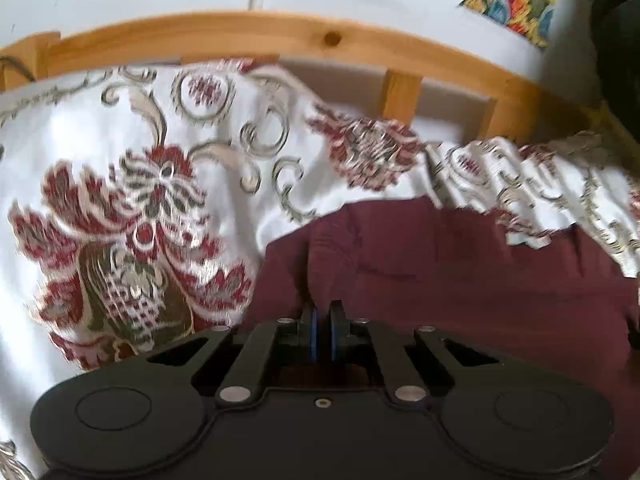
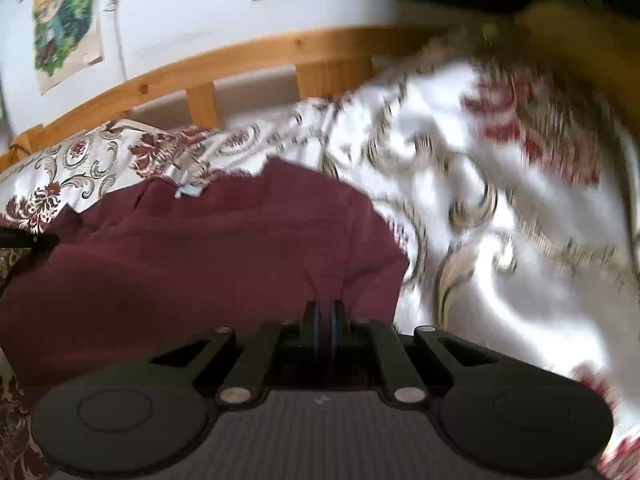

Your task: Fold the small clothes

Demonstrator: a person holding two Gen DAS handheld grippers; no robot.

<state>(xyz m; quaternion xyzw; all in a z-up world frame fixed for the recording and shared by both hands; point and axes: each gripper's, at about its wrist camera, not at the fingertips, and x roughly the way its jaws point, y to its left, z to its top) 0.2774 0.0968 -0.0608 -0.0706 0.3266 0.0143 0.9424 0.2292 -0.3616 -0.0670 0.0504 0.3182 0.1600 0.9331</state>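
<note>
A dark maroon garment (image 1: 460, 272) lies on a white bedspread with red and grey flower patterns (image 1: 120, 184). My left gripper (image 1: 323, 312) is shut on the garment's left edge, with cloth pinched between the blue pads. In the right wrist view the same maroon garment (image 2: 200, 256) spreads to the left, and my right gripper (image 2: 325, 312) is shut on its right edge. A small pale label (image 2: 188, 191) shows at the garment's far edge. Both views are motion blurred.
A wooden bed frame (image 1: 256, 32) runs along the far side, also in the right wrist view (image 2: 240, 60). A white wall with colourful posters (image 2: 64, 24) stands behind it. The patterned bedspread (image 2: 500, 208) extends to the right.
</note>
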